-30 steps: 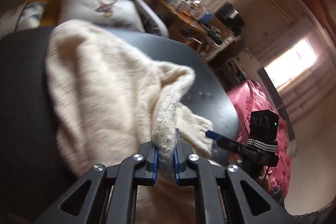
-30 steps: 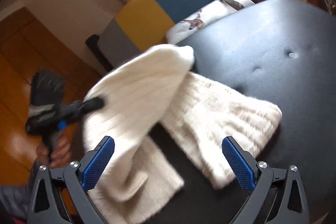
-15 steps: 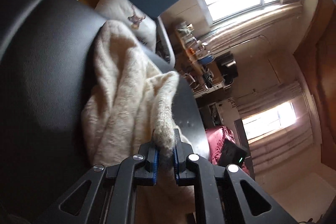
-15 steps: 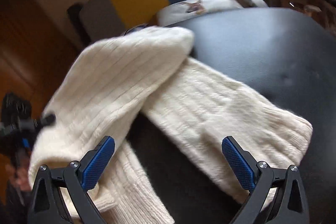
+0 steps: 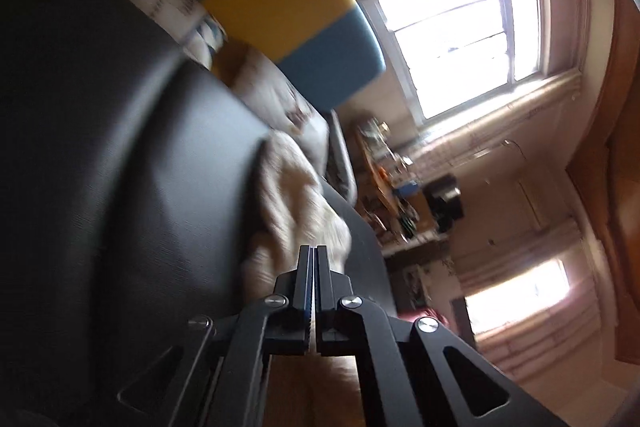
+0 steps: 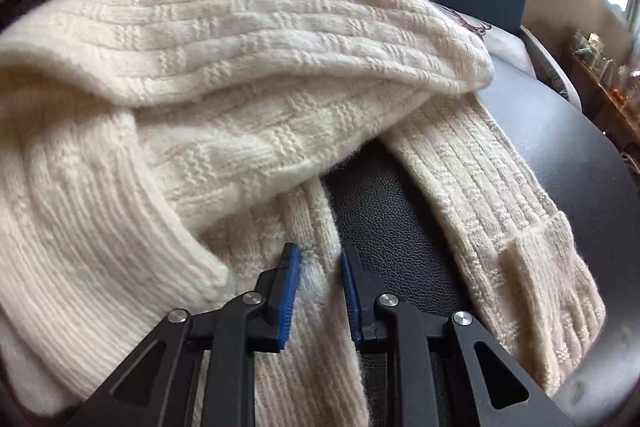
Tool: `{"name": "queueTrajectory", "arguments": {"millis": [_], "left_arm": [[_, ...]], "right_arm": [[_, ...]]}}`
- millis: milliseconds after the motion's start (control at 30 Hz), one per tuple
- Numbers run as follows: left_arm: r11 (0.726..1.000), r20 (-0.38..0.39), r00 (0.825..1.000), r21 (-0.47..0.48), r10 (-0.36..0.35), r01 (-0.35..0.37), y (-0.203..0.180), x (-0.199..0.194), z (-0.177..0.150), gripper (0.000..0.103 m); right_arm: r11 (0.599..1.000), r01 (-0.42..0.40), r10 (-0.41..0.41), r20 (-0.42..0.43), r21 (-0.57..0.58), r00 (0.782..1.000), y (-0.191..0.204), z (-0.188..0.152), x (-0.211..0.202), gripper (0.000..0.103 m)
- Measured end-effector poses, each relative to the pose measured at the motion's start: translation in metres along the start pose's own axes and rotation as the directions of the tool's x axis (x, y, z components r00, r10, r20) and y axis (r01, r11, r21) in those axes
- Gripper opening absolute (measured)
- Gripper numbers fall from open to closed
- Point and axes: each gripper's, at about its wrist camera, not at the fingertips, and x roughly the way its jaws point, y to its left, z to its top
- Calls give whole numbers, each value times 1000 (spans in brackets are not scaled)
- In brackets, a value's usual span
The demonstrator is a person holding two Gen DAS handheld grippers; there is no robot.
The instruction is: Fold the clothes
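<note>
Right now my right tool (image 6: pixel 320 291) is closing on a strip of the cream knit sweater (image 6: pixel 248 67), wool between its blue pads, while my left tool (image 5: pixel 314 267) is pressed fully together with nothing in it. The sweater lies bunched on the black padded table (image 6: pixel 560 155), one sleeve (image 6: pixel 500 211) stretched toward the edge. My worry: the pinch may catch only a thin edge, so the heavy knit slips free, or it may drag the whole bundle and undo the fold.
</note>
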Motion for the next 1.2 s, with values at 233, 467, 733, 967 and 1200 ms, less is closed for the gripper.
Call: {"name": "queueTrajectory", "arguments": {"millis": [233, 467, 733, 967, 1200], "left_arm": [[972, -86, 978, 157, 192, -177, -1, -28, -15, 19], [770, -218, 912, 622, 347, -143, -111, 32, -101, 27], [507, -210, 793, 851, 572, -140, -146, 103, -146, 27], [463, -164, 718, 852, 677, -243, -115, 131, -129, 26], [752, -258, 835, 610, 487, -250, -84, 99, -85, 9]], "right_arm": [[1000, 8, -8, 15, -3, 1000, -10, -7, 1, 23], [1000, -18, 17, 24, 24, 1000, -27, -12, -2, 24], [998, -40, 38, 55, 39, 998, -43, -33, -18, 25], [997, -59, 54, 85, 51, 995, -32, -62, -47, 25], [995, -85, 78, 112, 58, 991, -41, -80, -55, 25]]}}
